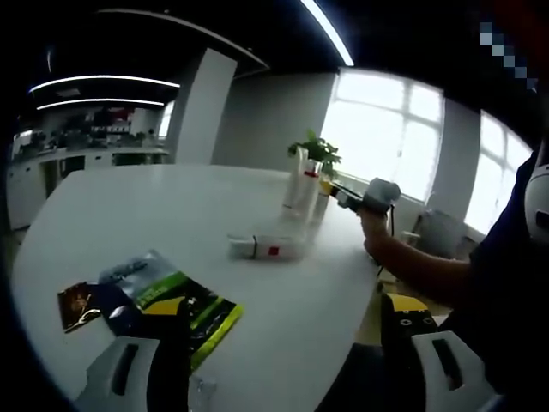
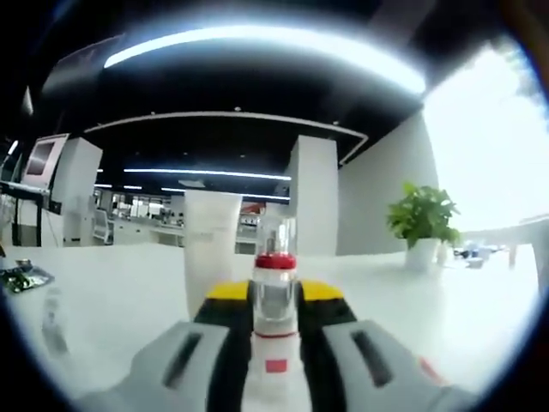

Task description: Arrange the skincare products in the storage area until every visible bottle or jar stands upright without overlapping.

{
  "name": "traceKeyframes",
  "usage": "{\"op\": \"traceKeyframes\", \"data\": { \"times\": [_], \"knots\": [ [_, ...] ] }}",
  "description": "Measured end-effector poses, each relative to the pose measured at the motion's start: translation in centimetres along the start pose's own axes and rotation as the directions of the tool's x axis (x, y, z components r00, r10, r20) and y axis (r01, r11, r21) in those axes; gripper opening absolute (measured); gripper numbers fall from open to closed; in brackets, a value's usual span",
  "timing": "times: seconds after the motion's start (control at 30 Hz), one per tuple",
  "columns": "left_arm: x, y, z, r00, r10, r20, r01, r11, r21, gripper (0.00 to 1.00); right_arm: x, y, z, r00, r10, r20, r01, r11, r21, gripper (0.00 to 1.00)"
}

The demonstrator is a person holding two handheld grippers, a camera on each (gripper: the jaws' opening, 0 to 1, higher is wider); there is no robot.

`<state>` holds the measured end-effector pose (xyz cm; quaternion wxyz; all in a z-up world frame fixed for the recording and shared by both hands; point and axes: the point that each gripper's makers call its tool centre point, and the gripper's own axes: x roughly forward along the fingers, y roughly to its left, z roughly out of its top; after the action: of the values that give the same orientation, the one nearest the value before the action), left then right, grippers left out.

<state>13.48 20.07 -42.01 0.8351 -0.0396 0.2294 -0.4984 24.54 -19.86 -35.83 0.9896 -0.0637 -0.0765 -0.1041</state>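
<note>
right claw [image 2: 274,343]: clamped on upright red-collared bottle [image 2: 274,300], just in front of white tube [image 2: 211,249] | left claw [image 1: 283,369]: apart, holding nothing, above counter [image 1: 171,215] | lying bottle [image 1: 266,247]: nearer than tube, on counter | green packet [image 1: 176,305]: counter's near edge

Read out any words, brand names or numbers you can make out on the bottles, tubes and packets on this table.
None can be read.
Green and black packet: white printing near its top, too blurred to read.
Dark brown packet: a design, no legible words.
Lying white bottle: a small red mark, no letters.
Bottle with a red band between the right gripper's jaws: a red square, unreadable.
White tube: plain.
</note>
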Motion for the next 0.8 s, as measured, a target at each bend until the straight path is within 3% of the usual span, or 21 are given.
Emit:
{"op": "traceKeyframes", "data": {
  "times": [0.37,0.8],
  "knots": [
    [0.0,-0.1,0.0,1.000,0.000,-0.003,0.000,1.000,0.003,0.94,0.2,0.1,-1.3,0.999,0.009,-0.045,-0.007,1.000,0.028,0.21],
    [0.1,-0.3,0.1,1.000,-0.004,0.000,0.004,1.000,0.008,0.94,0.1,0.4,-2.2,0.994,0.014,-0.112,-0.013,1.000,0.016,0.32]
  ]
}}
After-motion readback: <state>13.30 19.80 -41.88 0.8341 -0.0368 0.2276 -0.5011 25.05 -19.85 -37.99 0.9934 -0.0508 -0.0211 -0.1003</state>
